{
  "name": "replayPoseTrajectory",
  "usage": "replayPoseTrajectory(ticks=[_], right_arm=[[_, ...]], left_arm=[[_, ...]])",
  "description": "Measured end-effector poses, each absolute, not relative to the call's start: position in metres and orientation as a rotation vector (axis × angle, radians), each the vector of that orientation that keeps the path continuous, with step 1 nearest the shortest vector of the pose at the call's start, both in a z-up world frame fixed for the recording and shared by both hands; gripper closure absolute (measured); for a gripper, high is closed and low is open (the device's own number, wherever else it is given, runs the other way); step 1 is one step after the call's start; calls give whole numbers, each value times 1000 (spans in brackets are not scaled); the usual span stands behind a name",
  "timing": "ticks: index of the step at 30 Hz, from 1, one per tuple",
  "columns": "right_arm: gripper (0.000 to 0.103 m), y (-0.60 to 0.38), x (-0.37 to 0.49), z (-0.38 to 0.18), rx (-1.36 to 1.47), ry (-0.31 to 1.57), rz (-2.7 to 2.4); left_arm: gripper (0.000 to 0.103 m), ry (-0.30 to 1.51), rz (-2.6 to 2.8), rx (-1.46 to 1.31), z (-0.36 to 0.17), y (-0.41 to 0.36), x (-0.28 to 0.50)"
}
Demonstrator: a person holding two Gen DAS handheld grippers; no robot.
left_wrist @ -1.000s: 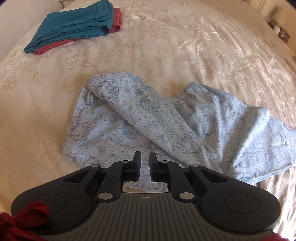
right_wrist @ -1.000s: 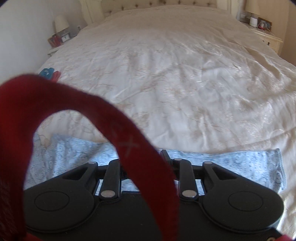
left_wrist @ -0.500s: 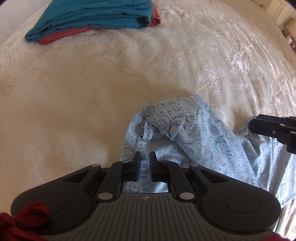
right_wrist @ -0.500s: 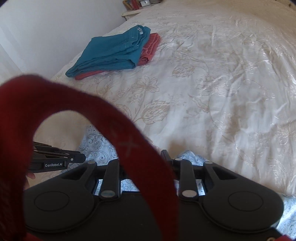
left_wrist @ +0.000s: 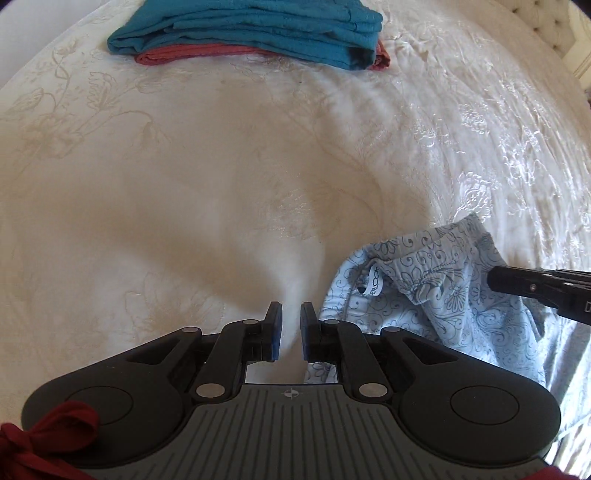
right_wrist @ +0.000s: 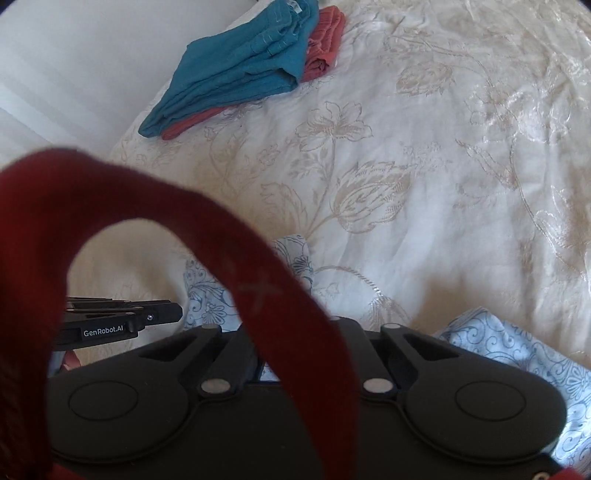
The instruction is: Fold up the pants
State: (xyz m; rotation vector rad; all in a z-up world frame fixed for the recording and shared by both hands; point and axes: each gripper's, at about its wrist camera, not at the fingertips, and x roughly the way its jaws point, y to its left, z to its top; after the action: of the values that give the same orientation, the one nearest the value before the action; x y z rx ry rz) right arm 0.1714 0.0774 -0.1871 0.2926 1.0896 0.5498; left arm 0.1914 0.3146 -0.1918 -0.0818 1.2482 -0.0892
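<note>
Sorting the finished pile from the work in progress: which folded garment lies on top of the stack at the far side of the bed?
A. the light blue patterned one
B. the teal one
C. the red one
B: the teal garment lies over the red garment, whose edge peeks out underneath.

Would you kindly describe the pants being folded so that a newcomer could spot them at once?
On the cream embroidered bedspread, look at the near edge, just beside the left gripper. There the light blue pants lie crumpled, showing a small white label. Their dark blue swirl print and rumpled state set them apart from the plain teal pants stacked neatly on the red garment farther away.
</note>
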Motion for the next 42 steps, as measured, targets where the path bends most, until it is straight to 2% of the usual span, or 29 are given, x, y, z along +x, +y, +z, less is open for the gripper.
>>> replayPoseTrajectory(ticks=[6, 16, 21, 22, 24, 30, 34, 37, 42], right_arm=[[93, 118, 116, -140, 168, 987, 691], [93, 197, 46, -185, -76, 1067, 772], [78, 209, 45, -195, -136, 1038, 712], [69, 207, 44, -191, -135, 1034, 714], [63, 198, 40, -181, -131, 1014, 723], [63, 143, 31, -158, -125, 988, 697], [63, 95, 44, -151, -99, 989, 581], [63, 63, 65, -147, -109, 964, 483], [63, 29, 111, -153, -121, 936, 367]], left_arm=[[91, 1194, -54, -116, -161, 339, 182], [91, 1157, -111, -135, -139, 335, 179], [91, 1172, -204, -128, -143, 314, 180], [91, 1175, -226, -128, -143, 308, 180], [91, 1172, -268, -123, -144, 295, 182], [91, 1176, -381, -98, -153, 259, 190], [91, 1232, -374, -54, -178, 248, 190], [91, 1301, -254, 1, -205, 260, 187], [93, 1326, -201, -130, -219, 297, 182]])
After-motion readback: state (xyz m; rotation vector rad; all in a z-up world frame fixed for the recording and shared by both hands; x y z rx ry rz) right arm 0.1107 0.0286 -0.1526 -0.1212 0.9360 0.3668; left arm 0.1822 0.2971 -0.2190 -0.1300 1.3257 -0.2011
